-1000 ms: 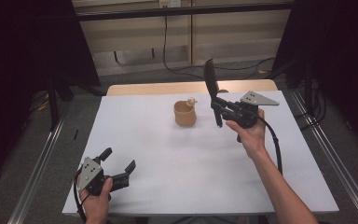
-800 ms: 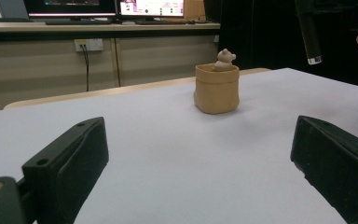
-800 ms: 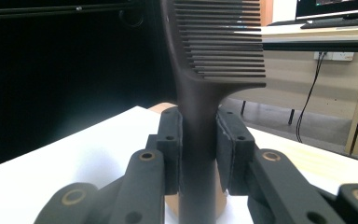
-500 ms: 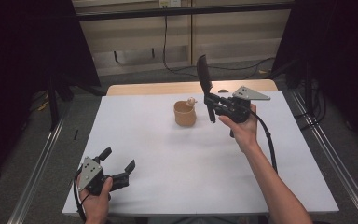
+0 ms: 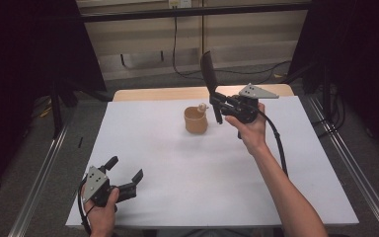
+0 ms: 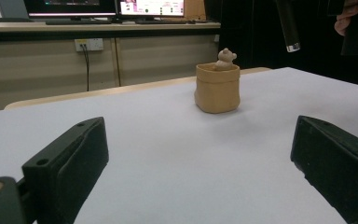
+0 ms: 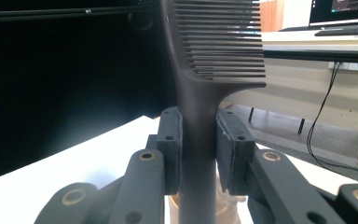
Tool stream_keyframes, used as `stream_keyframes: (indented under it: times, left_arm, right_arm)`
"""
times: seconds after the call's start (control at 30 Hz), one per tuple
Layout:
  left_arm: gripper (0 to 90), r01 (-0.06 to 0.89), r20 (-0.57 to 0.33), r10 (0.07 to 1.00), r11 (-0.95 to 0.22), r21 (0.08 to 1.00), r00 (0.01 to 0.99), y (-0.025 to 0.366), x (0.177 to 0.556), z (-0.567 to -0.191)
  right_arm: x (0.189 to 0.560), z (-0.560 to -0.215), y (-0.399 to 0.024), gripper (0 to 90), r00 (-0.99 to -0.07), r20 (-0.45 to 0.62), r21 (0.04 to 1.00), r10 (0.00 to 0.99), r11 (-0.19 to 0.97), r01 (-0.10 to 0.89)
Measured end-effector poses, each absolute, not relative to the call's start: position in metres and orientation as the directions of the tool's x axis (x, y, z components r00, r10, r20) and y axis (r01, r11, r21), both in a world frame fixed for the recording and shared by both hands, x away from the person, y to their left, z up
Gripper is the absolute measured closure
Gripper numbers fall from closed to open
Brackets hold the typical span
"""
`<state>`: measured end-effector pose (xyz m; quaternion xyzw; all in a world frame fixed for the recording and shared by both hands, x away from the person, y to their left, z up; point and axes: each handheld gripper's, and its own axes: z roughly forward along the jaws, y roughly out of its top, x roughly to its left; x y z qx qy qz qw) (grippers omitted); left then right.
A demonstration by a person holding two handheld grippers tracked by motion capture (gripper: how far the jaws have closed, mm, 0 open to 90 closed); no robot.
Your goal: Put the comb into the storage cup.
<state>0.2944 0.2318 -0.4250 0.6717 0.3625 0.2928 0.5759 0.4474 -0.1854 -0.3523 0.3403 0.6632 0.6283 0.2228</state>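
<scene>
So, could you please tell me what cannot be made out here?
- Comb: its top is cut off by the right gripper view's upper edge.
- Inside of the tan pot: hidden by its wall; the small figure is too small to identify.
- Monitors: cut off, blurred.

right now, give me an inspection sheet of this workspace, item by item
surface: white table top, bare apart from the pot.
job's things: black comb held upright above the table; tan pot with a small bear figure at its rim.
clutter: nothing seen.
grippers: right gripper shut on the comb handle, beside the pot; left gripper open, nothing between its jaws, low at the near left corner.
cables: cable trails along the right forearm.
surroundings: monitors on a desk behind.
</scene>
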Motion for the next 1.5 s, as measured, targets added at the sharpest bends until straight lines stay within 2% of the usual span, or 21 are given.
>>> stream_keyframes:
  times: [0.77,1.5]
  left_arm:
    - [4.2,0.148,-0.025,0.813,-0.075,0.986,0.581,0.229,0.292,-0.425]
    - [4.2,0.153,-0.027,0.817,-0.075,0.985,0.576,0.231,0.294,-0.425]
  right_arm:
    - [0.468,-0.340,-0.164,73.0,-0.671,0.116,0.990,0.733,-0.033,0.136]
    - [0.487,-0.346,-0.146,73.0,-0.677,0.115,0.990,0.727,-0.027,0.140]
